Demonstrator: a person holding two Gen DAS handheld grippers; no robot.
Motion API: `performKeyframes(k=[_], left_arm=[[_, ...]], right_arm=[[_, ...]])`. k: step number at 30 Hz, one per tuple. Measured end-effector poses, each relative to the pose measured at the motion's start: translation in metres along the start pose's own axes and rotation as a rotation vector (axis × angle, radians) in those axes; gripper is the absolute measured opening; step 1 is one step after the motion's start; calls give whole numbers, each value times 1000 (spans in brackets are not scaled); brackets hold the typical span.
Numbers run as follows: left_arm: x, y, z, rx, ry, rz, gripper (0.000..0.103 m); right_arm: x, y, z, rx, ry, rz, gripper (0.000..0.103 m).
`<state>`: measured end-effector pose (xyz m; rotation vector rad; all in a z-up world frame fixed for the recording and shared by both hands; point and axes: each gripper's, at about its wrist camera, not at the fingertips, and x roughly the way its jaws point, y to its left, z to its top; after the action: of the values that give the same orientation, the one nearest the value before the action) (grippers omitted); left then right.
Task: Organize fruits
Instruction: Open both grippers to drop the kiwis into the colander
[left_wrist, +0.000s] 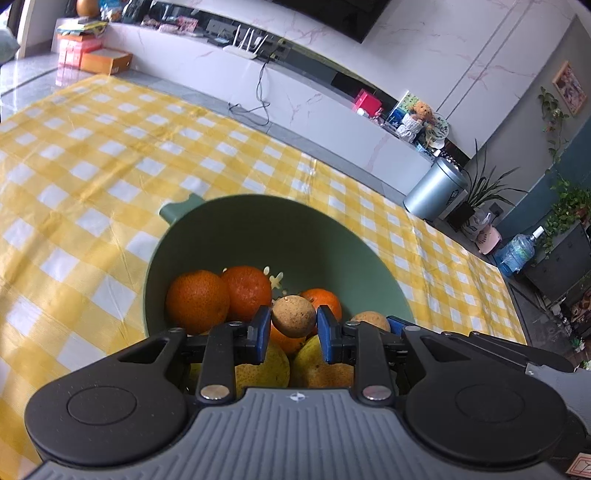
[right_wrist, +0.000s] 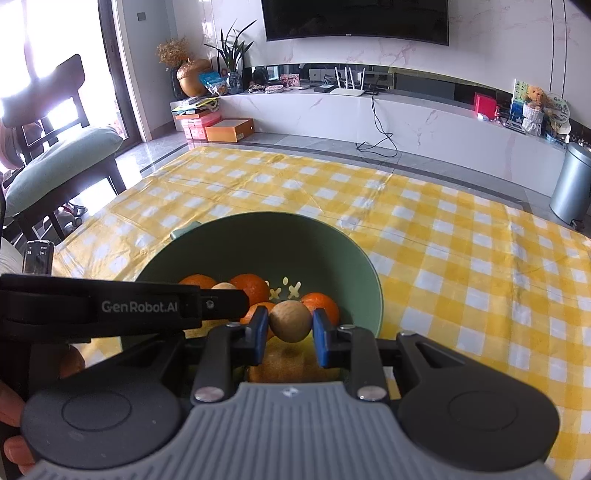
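Observation:
A green bowl sits on the yellow checked tablecloth and holds several oranges, yellow pears and small tan round fruits. My left gripper is over the bowl's near side, shut on a small tan fruit. In the right wrist view the same bowl shows, and my right gripper is shut on another small tan fruit above the pears. The left gripper's black body reaches in from the left beside it, with a tan fruit at its tip.
The checked tablecloth spreads far and right of the bowl. A chair with a green cushion stands left. A white TV cabinet, orange boxes and a metal bin lie beyond the table.

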<state>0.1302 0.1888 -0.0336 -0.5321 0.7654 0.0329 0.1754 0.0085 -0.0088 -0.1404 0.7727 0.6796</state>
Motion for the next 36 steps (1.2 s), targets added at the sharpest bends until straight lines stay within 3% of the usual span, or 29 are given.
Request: performKeyframes(k=[7,12,21,28,36], left_arm=[[5,4,0,-32,-1,-18,31],[6,4,-1,-34,-4,-26,43],[1,0,-3,-24,-22,-23,48],[-16,-26,-11,93,-67,-55,49],[-34,-68,-35,299,-74,-123,54]], right_arm=[[11,-10,-2,38,12,29,22],[13,-12,-2,50,13,28,23],[6,-13,-5,40,5,27,27],[-26,-15,-12,4,-40,-36,35],[-71,-36,-37,65,-78,-110,42]])
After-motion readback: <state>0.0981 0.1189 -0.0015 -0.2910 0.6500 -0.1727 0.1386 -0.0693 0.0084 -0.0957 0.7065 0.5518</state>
